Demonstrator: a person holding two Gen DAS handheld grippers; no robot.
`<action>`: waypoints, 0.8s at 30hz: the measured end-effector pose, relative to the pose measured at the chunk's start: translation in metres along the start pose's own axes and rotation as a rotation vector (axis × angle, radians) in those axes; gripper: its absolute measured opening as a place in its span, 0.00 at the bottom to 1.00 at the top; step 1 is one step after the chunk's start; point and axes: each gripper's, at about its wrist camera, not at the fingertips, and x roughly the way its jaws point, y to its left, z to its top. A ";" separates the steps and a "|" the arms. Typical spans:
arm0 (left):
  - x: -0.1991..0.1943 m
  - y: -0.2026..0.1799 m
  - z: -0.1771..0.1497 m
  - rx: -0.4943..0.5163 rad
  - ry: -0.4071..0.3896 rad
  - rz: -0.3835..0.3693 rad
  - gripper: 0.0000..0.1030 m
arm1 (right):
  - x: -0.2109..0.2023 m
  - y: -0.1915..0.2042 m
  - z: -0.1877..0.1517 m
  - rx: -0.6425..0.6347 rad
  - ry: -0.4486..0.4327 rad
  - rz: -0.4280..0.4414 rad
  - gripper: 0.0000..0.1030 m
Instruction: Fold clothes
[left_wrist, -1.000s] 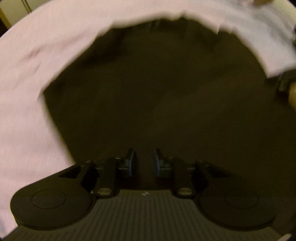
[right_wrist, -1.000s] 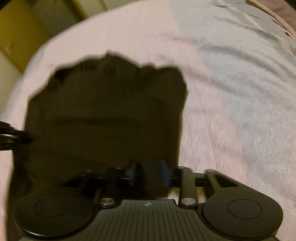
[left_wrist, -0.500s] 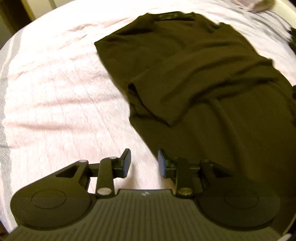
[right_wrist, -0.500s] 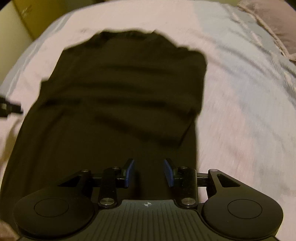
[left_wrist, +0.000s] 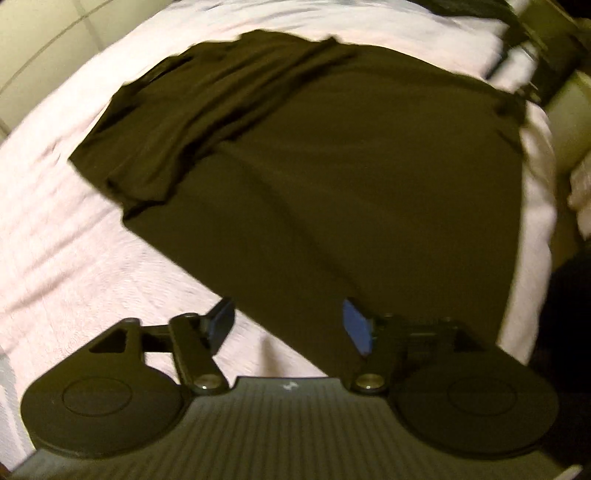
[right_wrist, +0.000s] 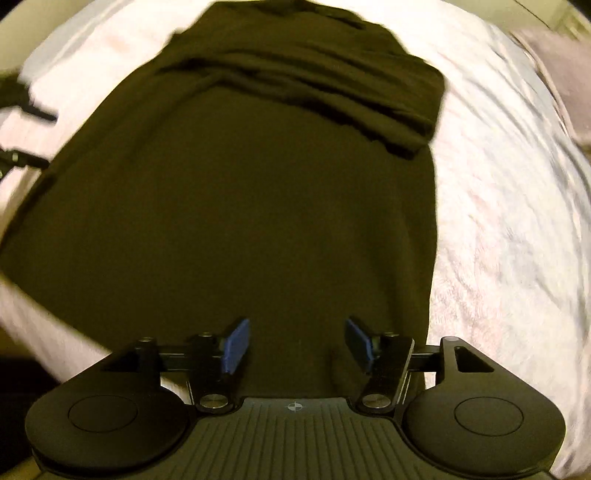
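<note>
Across the pale bed cover (left_wrist: 55, 258) lies the dark garment (left_wrist: 332, 177), spread flat, with a folded-over band of cloth bunched along its far end. At the garment's near left corner hangs the left hand-held gripper (left_wrist: 288, 325), its jaws opening and pinching nothing; the hem passes under the gap, one blue pad over the cover and the other over cloth. Further right along the same near hem hangs the right hand-held gripper (right_wrist: 295, 343), jaws likewise opening and empty, both pads above dark fabric. The upper fold looks finished and both tools seem lined up on the bottom edge, so the step in hand is probably reaching for the hem. The next move would call for dropping the pads onto that edge, closing on all the layers there, and carrying it toward the bunched end. Compared with a second ago, the jaws are wider, the right has let go of the cloth it pinched, and both views have pulled back to the hem.
</note>
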 end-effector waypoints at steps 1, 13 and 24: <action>-0.003 -0.014 -0.004 0.025 -0.003 0.009 0.63 | 0.002 0.003 -0.009 -0.046 -0.002 0.000 0.60; -0.024 -0.145 -0.027 0.096 0.100 0.154 0.64 | 0.010 0.013 -0.083 -0.495 -0.077 0.025 0.63; 0.025 -0.163 -0.046 0.354 0.190 0.383 0.60 | 0.025 0.011 -0.129 -0.685 -0.109 -0.092 0.67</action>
